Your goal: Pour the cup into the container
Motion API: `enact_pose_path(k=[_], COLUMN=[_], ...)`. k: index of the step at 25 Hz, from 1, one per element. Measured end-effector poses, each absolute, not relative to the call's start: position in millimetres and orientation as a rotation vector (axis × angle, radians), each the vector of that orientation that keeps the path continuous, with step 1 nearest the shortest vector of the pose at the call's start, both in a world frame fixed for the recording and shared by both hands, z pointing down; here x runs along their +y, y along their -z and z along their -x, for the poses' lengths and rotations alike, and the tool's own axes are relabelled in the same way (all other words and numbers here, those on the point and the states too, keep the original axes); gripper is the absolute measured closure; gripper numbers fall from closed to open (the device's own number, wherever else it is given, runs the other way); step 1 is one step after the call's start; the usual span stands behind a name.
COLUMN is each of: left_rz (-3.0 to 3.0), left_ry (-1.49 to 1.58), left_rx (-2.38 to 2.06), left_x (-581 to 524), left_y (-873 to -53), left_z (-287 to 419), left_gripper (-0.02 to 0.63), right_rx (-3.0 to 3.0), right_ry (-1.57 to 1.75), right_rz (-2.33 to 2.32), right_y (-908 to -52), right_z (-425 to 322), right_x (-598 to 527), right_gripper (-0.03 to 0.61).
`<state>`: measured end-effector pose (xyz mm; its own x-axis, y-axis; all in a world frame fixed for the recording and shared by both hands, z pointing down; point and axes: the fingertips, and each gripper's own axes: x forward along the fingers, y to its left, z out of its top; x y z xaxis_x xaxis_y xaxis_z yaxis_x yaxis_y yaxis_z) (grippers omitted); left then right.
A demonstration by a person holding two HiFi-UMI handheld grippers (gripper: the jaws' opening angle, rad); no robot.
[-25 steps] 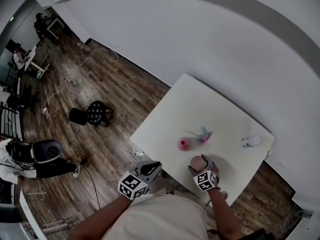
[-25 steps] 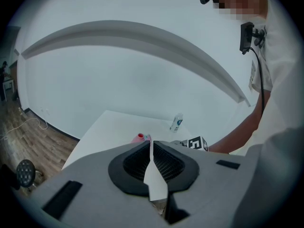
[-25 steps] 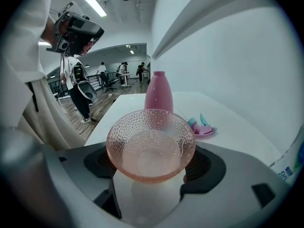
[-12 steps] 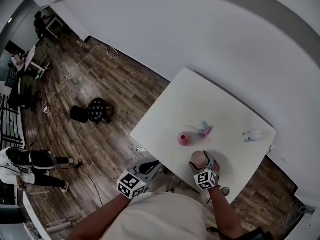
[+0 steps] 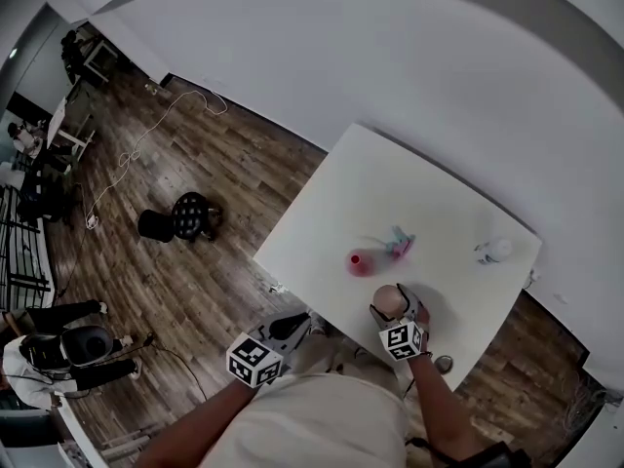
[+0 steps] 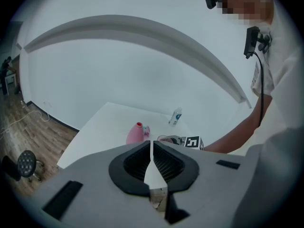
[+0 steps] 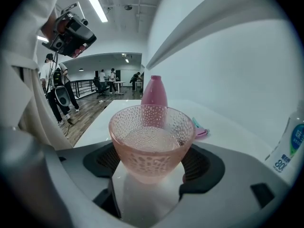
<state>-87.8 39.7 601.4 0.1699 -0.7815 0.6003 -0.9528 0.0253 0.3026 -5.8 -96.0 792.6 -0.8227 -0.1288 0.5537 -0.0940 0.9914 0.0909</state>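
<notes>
My left gripper (image 5: 298, 324) hangs close to my body, just off the near corner of the tabletop (image 5: 390, 188), my forearm angled up from the lower left. Its jaws point toward the tabletop and are pressed together with only a thin slit between the pads; nothing sits in them. My right forearm reaches straight up from my torso, so my right gripper (image 5: 392, 306) is over the near edge of the tabletop. Its jaws stand apart and clamp the pink dimpled glass cup (image 7: 152, 144) on both sides. The cup sits upright and level, with something pale inside; I cannot tell what it is.

Just beyond the cup, apart from it, stands the pink container (image 5: 360, 261), upright, narrow mouth up. A small pink-and-teal object (image 5: 399, 244) lies beside it on the far side. Off to my right, well apart, stands a clear bottle (image 5: 492, 252) with a blue label. Past the tabletop's left edge is wooden floor (image 5: 224, 178) with a black stool (image 5: 189, 216).
</notes>
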Motion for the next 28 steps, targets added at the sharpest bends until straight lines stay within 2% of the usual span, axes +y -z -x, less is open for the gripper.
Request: enact_pose_path(k=[14,28], left_rz=[-1.762,-1.789], left_ry=[-0.297,-0.198], left_rx=[-1.667,-1.711], left_x=[45,27], left_y=[-604,-593], left_z=[85,91], left_gripper=[0.6,0.6], right_rx=[-2.512,-2.504], right_ry=[0.023,-0.102], right_rz=[-0.209,-0.212], right_y=[-789,-708], right_z=[-2,-20], right_x=[-101,-99], right_gripper=[0.21,0.212])
